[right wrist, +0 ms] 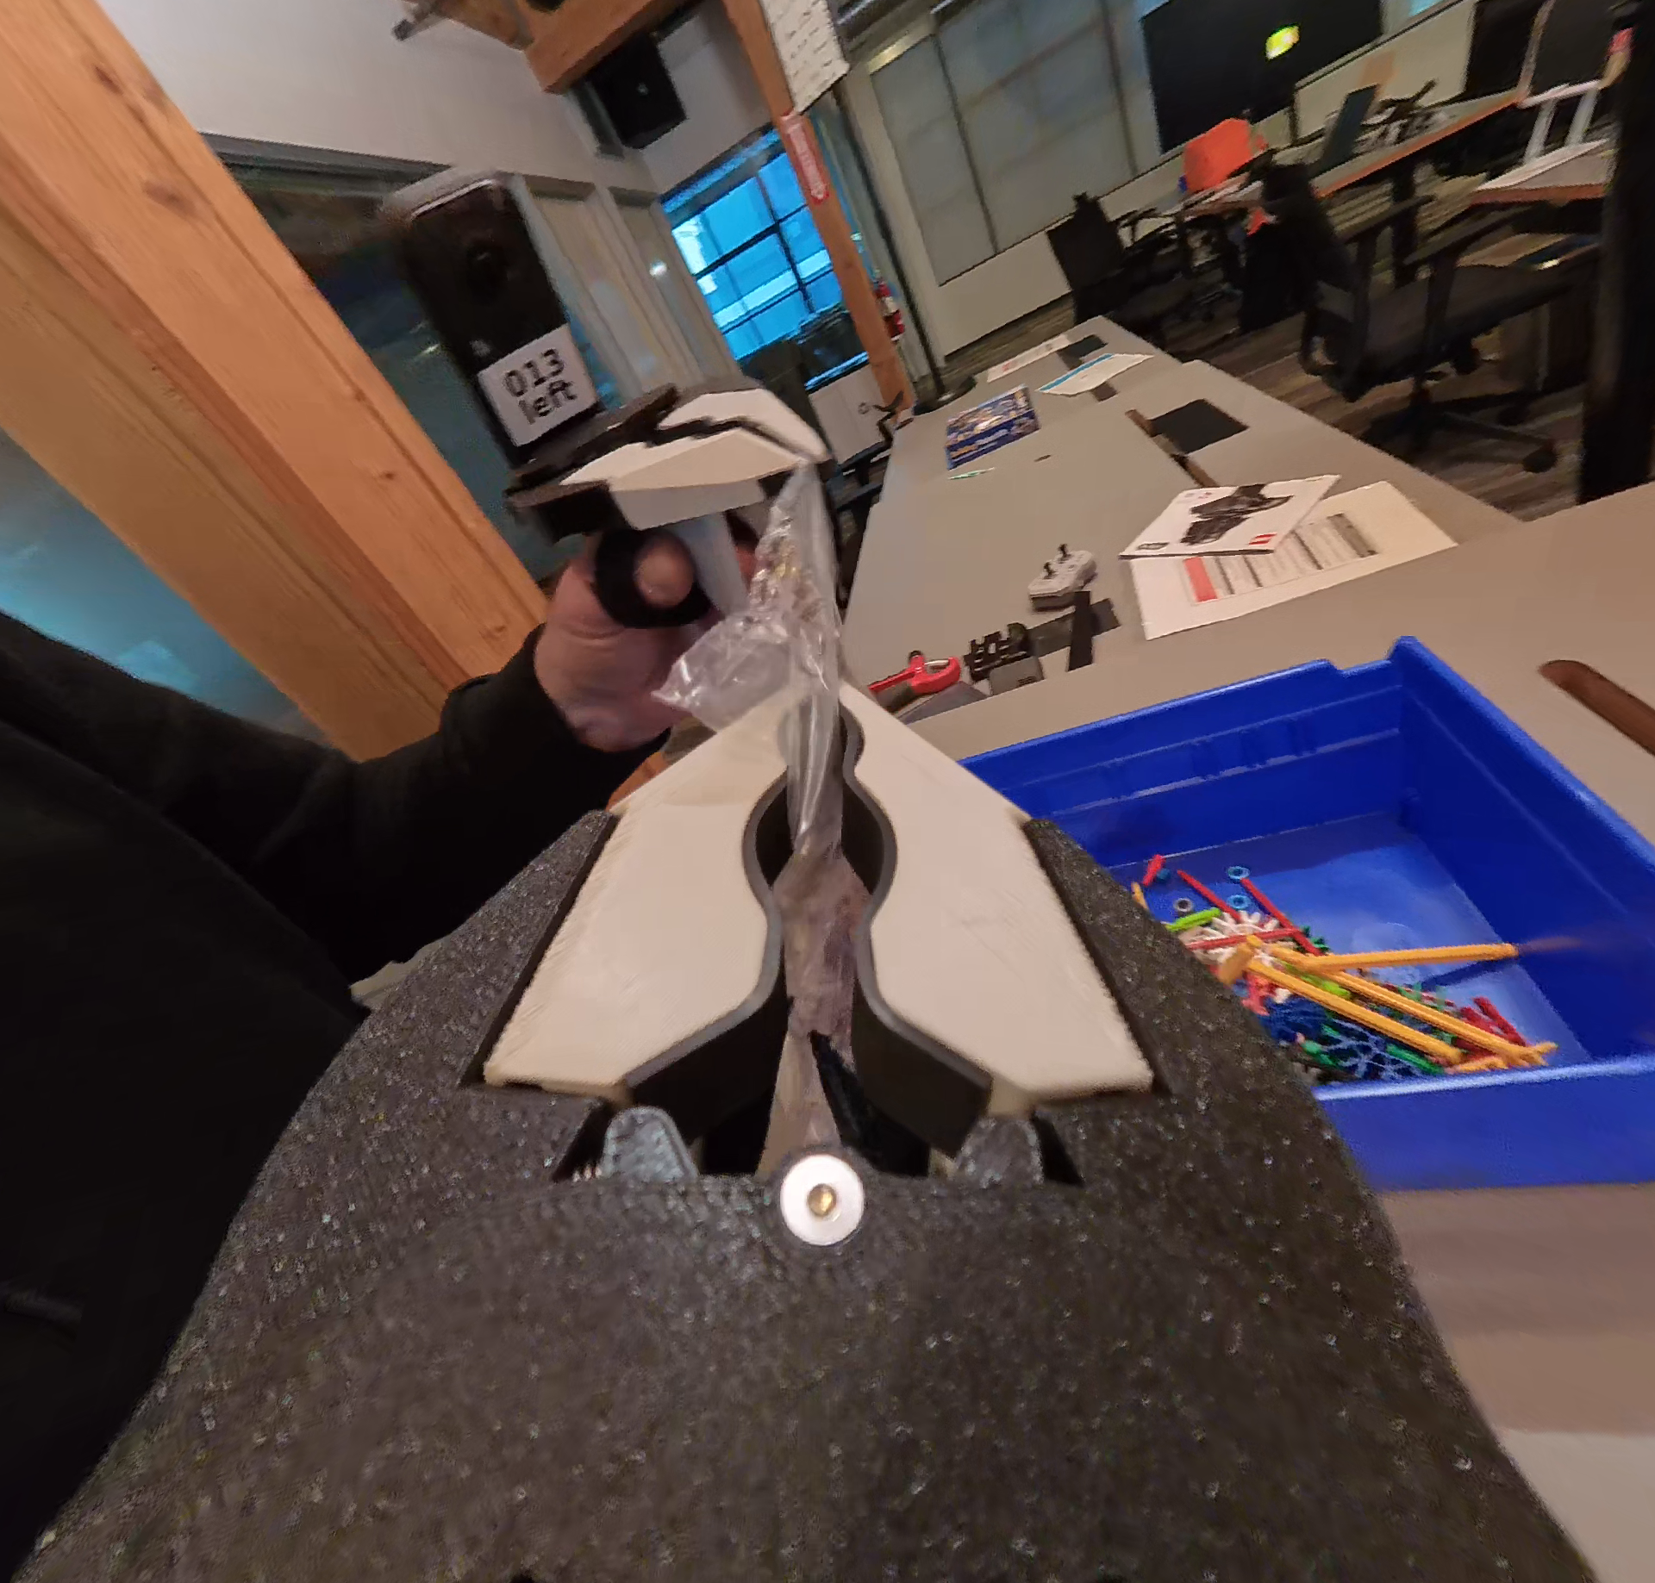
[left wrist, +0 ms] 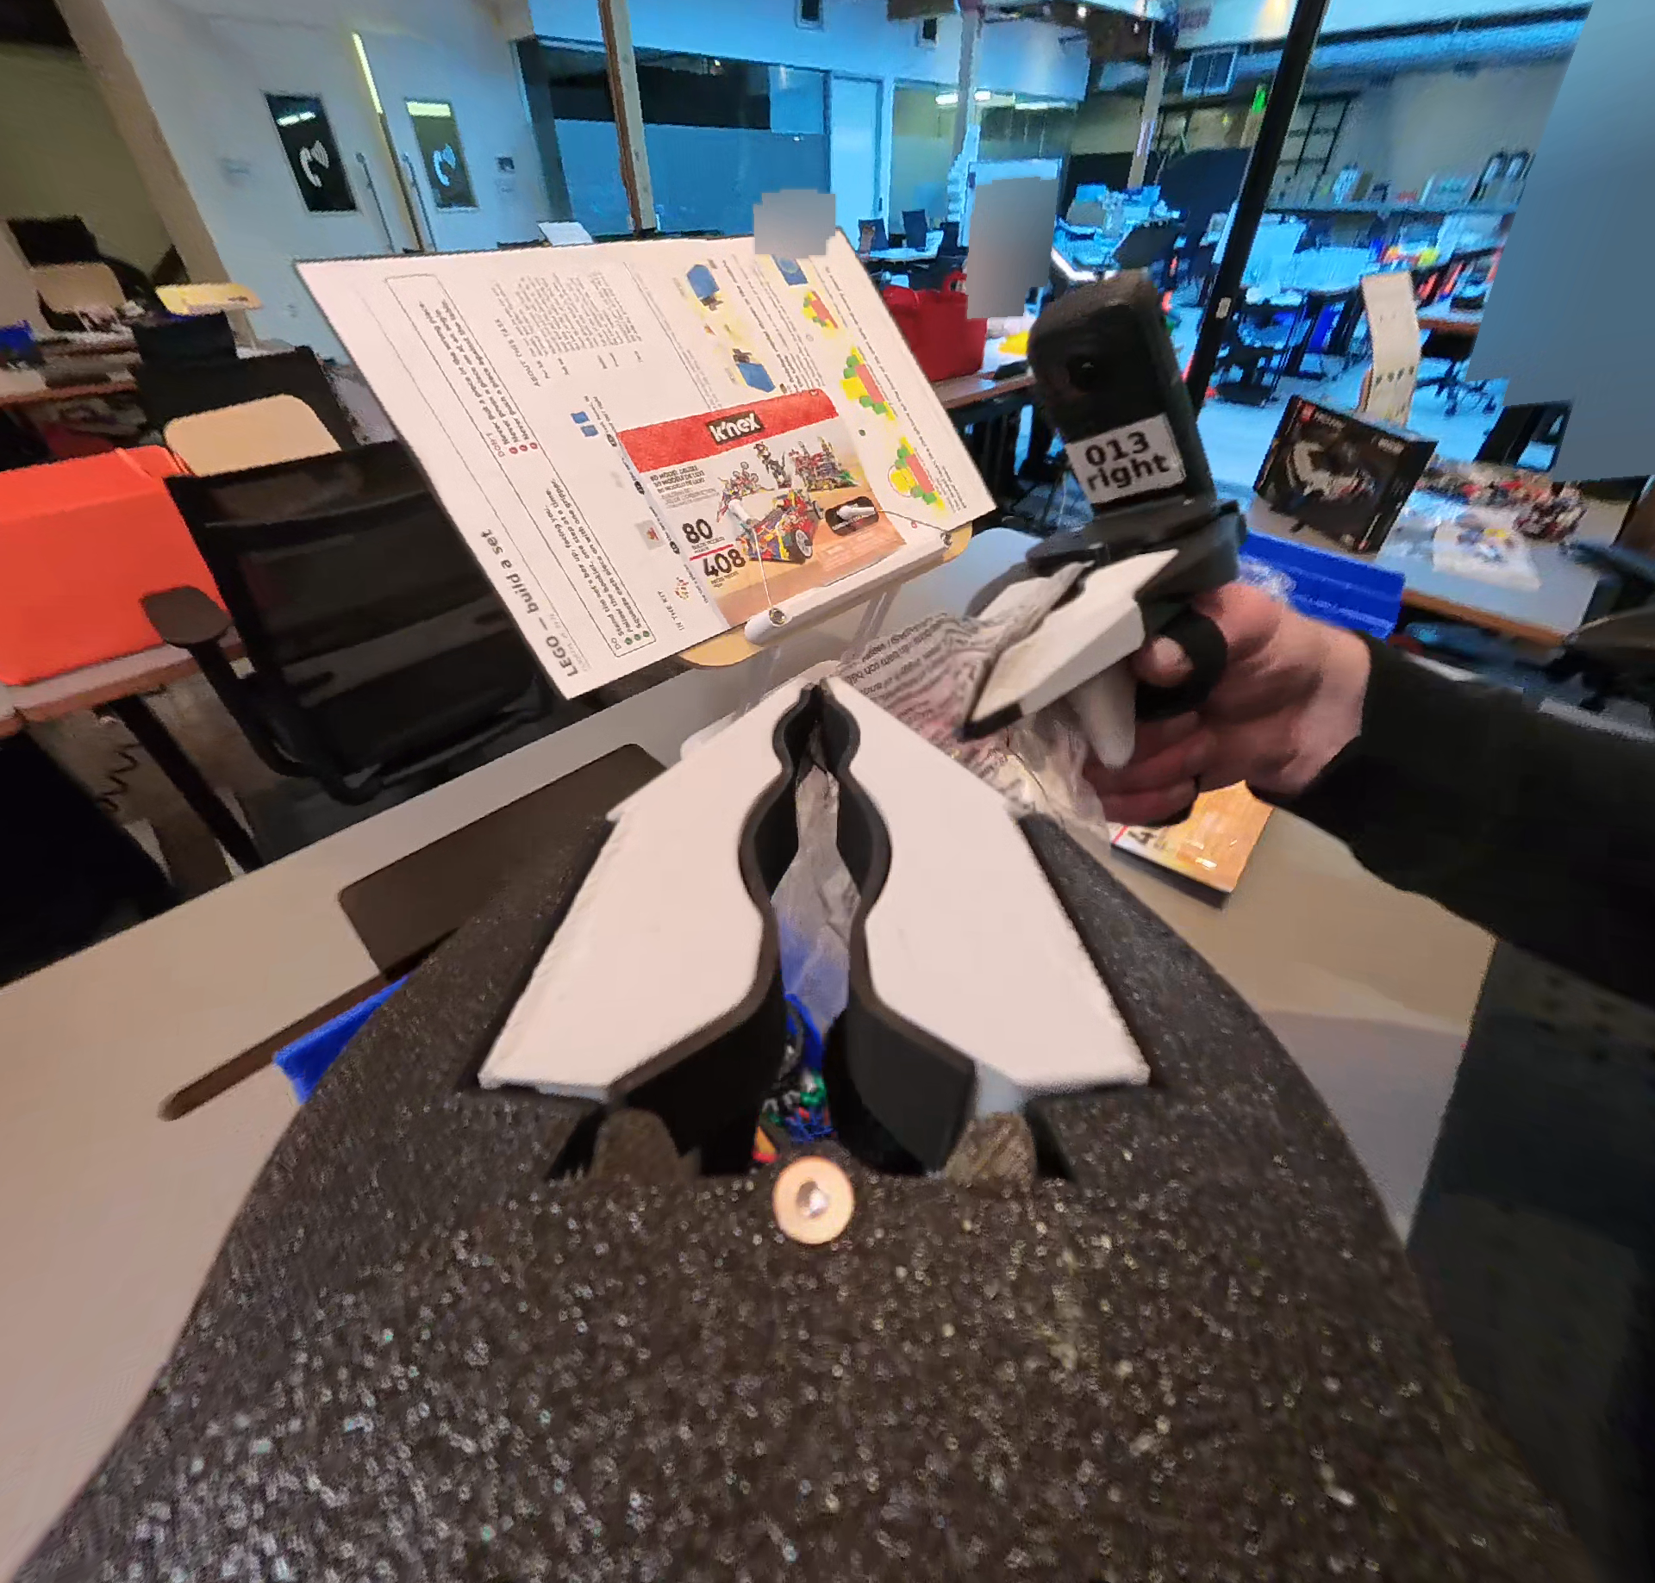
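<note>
Both grippers are shut on one clear, crinkled plastic bag and hold it up between them. In the left wrist view my left gripper pinches the bag between its white fingers. The right gripper, held in a hand, grips the bag's printed end just to the right. In the right wrist view my right gripper clamps the bag, which stretches up to the left gripper. A blue bin with several coloured rods and connectors sits on the grey table below, to the right.
A tilted stand with instruction sheets and a toy-set picture stands behind the grippers. A booklet lies under the right hand. Farther along the table lie papers, a small grey remote and a red tool. A black chair stands at the left.
</note>
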The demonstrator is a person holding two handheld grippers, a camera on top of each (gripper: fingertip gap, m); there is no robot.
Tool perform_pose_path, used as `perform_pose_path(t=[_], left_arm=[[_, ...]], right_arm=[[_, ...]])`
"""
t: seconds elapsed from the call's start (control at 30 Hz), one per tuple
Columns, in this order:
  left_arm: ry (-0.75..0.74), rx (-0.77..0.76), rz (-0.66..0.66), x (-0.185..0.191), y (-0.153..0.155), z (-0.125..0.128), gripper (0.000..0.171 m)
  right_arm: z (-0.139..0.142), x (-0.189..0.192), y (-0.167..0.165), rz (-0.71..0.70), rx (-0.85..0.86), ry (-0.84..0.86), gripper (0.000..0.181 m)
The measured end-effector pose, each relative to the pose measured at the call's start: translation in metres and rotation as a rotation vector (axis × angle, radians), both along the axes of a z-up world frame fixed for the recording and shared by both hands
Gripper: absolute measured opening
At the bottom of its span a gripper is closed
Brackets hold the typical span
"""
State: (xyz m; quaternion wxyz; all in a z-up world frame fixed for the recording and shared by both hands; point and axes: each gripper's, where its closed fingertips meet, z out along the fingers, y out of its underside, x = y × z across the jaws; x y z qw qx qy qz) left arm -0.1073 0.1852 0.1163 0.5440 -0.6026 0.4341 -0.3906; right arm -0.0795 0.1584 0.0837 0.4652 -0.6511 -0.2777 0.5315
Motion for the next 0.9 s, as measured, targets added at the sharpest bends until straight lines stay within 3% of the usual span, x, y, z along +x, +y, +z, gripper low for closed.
perform_pose_path(t=[0.1, 0.3, 0.47, 0.57, 0.67, 0.77, 0.9], left_arm=[[-0.046, -0.074, -0.018, -0.001, 0.002, 0.000, 0.000], [-0.013, -0.058, -0.088, -0.002, -0.006, -0.003, 0.000], [0.184, 0.064, -0.087, 0.002, -0.012, -0.017, 0.051], [0.323, 0.124, -0.040, 0.008, -0.005, -0.035, 0.060], [0.381, 0.124, -0.035, 0.014, -0.002, -0.049, 0.057], [0.367, 0.086, -0.053, 0.016, 0.000, -0.054, 0.056], [0.288, -0.027, -0.131, 0.013, -0.004, -0.051, 0.072]], right_arm=[[0.001, -0.003, -0.002, 0.010, -0.005, 0.009, 0.000], [0.000, 0.002, 0.005, -0.047, 0.001, -0.008, 0.000], [-0.003, 0.001, 0.009, -0.073, 0.021, -0.067, 0.000], [-0.003, -0.005, 0.007, -0.056, 0.031, -0.082, 0.000], [-0.004, -0.010, 0.002, -0.025, 0.049, -0.097, 0.000], [-0.006, -0.013, -0.003, 0.009, 0.077, -0.122, 0.000], [-0.007, -0.010, -0.011, 0.048, 0.118, -0.148, 0.000]])
